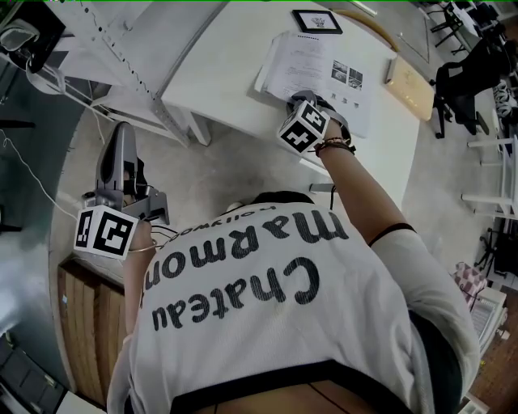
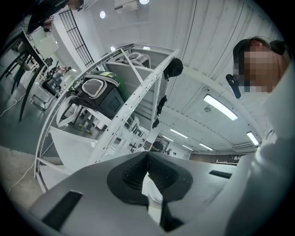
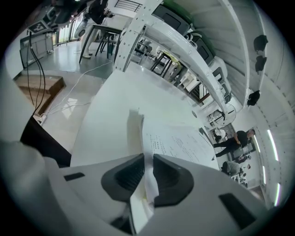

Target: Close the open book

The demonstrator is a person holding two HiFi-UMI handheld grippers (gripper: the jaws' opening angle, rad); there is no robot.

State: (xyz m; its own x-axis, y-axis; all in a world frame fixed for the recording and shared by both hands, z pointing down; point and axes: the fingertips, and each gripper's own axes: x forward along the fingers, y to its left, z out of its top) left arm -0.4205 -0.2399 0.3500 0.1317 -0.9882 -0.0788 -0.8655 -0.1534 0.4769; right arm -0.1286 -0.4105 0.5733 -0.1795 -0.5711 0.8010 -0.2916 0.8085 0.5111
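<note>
An open book with printed pages lies on the white table in the head view. My right gripper reaches down to the book's near edge. Seen from the right gripper view, that gripper is shut on a thin sheaf of the book's pages, which stand up on edge between the pads. The printed page stretches away to the right. My left gripper hangs beside my body off the table, away from the book. In its own view the left gripper is shut with nothing held.
A dark framed picture and a tan board lie on the table beyond the book. A white metal rack stands left of the table. A wooden cabinet sits below my left hand. Dark chairs stand at the right.
</note>
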